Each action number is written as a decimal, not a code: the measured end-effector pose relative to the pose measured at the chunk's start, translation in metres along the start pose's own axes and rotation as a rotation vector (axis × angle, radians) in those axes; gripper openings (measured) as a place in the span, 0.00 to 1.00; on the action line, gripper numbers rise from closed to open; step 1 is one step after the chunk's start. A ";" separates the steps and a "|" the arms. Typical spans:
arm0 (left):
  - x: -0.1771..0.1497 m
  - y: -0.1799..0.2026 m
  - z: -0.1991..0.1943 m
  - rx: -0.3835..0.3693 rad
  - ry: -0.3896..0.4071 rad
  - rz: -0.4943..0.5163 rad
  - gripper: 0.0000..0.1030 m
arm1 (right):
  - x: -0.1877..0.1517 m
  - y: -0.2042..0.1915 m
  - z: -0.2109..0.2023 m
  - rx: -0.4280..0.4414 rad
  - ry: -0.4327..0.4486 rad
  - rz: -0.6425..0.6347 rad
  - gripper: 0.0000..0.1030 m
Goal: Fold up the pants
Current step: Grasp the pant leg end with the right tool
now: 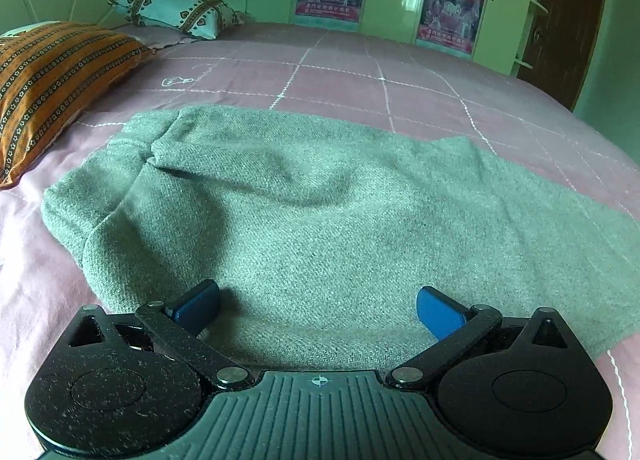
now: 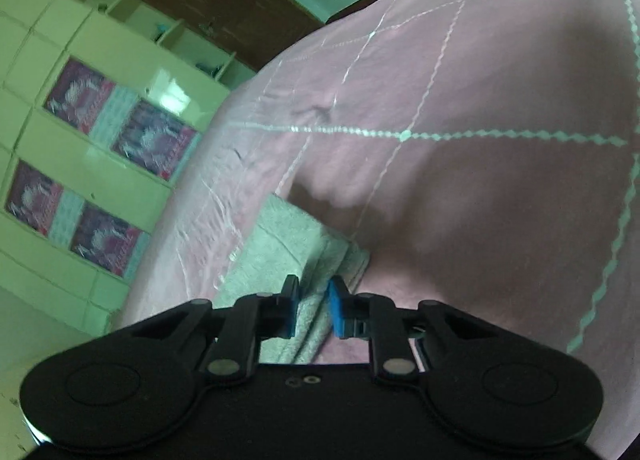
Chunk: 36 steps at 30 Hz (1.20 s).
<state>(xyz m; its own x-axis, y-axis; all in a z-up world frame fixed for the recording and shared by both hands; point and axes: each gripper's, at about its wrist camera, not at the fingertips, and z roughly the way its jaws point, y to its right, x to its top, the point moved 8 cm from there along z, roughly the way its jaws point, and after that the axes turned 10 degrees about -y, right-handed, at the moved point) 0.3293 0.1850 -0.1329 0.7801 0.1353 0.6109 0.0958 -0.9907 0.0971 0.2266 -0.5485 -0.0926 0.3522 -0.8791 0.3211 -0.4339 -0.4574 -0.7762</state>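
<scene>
From the left wrist, the left gripper (image 1: 318, 310) stands spread wide, its blue ribbed pads (image 1: 438, 316) apart over the near edge of the grey-green pants (image 1: 320, 204) and gripping nothing. The pants are a coarse twill knit, folded into a broad rumpled slab on the pink bedspread (image 1: 360, 76) with its white stitched grid. A striped orange pillow (image 1: 52, 84) lies to the left.

From the right wrist, the right gripper (image 2: 313, 306) is narrowed around a layered hem of the pants (image 2: 288, 244); the blurred picture suggests the pads pinch the cloth, though contact is not certain. The bedspread (image 2: 480, 140) billows behind.
</scene>
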 end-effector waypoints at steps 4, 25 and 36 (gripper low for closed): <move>-0.001 0.000 0.000 0.000 0.000 0.001 1.00 | -0.007 -0.004 -0.001 0.024 -0.019 -0.030 0.10; -0.001 0.000 0.000 0.004 0.000 0.003 1.00 | -0.008 -0.012 0.016 0.007 -0.091 -0.032 0.00; -0.001 0.001 0.001 0.005 0.001 0.004 1.00 | -0.008 0.009 0.003 0.025 -0.069 0.002 0.17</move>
<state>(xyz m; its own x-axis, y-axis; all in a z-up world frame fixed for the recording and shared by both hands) 0.3294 0.1836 -0.1347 0.7796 0.1312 0.6123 0.0956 -0.9913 0.0906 0.2221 -0.5453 -0.1035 0.4077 -0.8685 0.2818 -0.4145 -0.4510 -0.7904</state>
